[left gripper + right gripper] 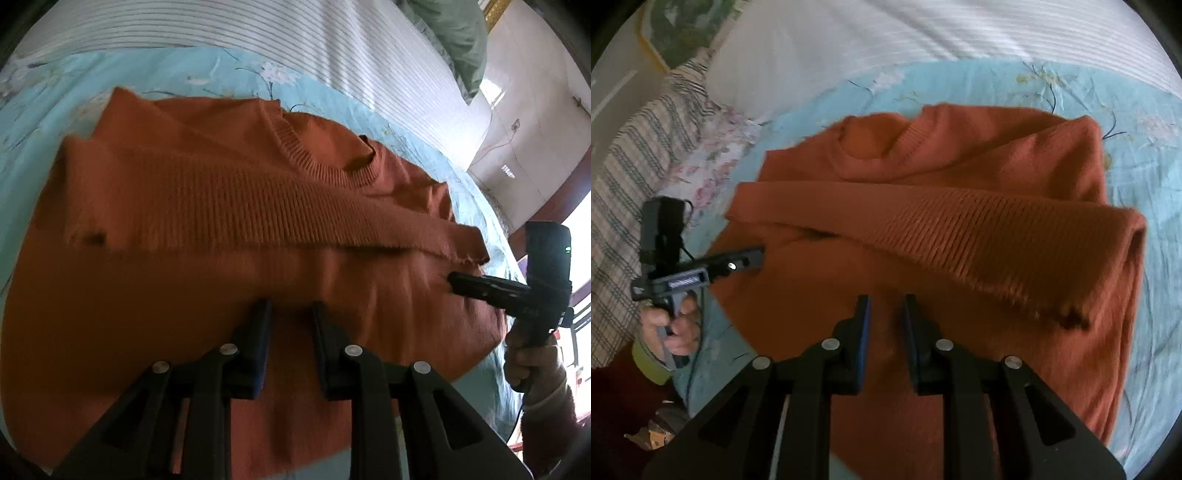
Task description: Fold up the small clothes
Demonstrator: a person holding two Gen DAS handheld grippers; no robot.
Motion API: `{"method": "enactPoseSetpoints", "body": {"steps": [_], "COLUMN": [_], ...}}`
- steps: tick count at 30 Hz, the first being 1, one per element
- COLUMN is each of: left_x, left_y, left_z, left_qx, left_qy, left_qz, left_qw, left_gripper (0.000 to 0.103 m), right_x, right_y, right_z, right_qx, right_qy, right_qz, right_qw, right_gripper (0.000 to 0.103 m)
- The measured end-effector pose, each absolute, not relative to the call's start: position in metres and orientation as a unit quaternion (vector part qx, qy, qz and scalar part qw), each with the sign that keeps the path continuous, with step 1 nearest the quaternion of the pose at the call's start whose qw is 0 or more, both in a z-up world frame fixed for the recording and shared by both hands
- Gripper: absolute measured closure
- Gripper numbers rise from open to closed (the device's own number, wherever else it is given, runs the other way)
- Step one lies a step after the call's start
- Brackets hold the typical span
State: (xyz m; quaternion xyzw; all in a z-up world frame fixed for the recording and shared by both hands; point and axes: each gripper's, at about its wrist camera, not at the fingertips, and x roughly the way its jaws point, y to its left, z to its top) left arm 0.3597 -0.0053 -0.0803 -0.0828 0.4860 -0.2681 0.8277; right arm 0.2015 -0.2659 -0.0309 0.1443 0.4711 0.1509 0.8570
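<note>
Both claws slightly parted — left claw (pixel 289 314), right claw (pixel 885 308).

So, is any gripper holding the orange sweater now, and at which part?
Neither seems to hold it. The left gripper and the right gripper both stand open above the body of the orange sweater, with no fabric pinched between their fingers.

Open bed (pixel 155 74) on the far side of the orange sweater (pixel 184 280), light blue sheet bare up to the white striped bedding (pixel 332 44). Bare sheet also along the sweater's right edge in the right wrist view. Sweater directly under both sets of jaws. Near the left gripper (pixel 759 256), a checked blanket (pixel 620 206).
</note>
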Motion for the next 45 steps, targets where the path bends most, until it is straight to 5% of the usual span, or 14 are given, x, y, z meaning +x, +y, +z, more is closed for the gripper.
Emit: {"method": "enactPoseSetpoints", "body": {"steps": [4, 7, 9, 11, 14, 35, 40, 45], "left_x": [0.404, 0.437, 0.45, 0.457, 0.451, 0.237, 0.228, 0.23], "left_y": [0.005, 0.023, 0.033, 0.05, 0.072, 0.081, 0.081, 0.086], "left_z": [-0.073, -0.056, -0.044, -0.033, -0.026, -0.064, -0.078, -0.092], "left_qx": [-0.087, -0.095, -0.098, -0.115, -0.148, -0.311, -0.33, -0.36], "left_qy": [0.493, 0.47, 0.457, 0.434, 0.409, 0.405, 0.414, 0.42], "left_qz": [-0.248, -0.197, -0.162, -0.134, -0.096, -0.149, -0.147, -0.14], "left_qw": [0.829, 0.855, 0.869, 0.884, 0.895, 0.847, 0.836, 0.821], "left_gripper": [0.095, 0.094, 0.084, 0.057, 0.046, 0.039, 0.039, 0.039], "right_x": [0.228, 0.236, 0.233, 0.228, 0.214, 0.105, 0.093, 0.086], "right_y": [-0.301, -0.347, -0.366, -0.377, -0.371, -0.273, -0.261, -0.254], "right_z": [-0.022, -0.004, 0.006, 0.012, 0.017, -0.032, -0.029, -0.027], "right_qx": [0.143, 0.19, 0.225, 0.243, 0.243, 0.314, 0.312, 0.314], "right_qy": [0.448, 0.397, 0.363, 0.349, 0.342, 0.359, 0.359, 0.353], "right_qz": [0.075, -0.013, -0.034, -0.045, -0.037, 0.033, 0.043, 0.052], "right_qw": [0.879, 0.898, 0.904, 0.904, 0.907, 0.878, 0.879, 0.88], "right_gripper": [0.089, 0.089, 0.088, 0.087, 0.085, 0.085, 0.068, 0.067]}}
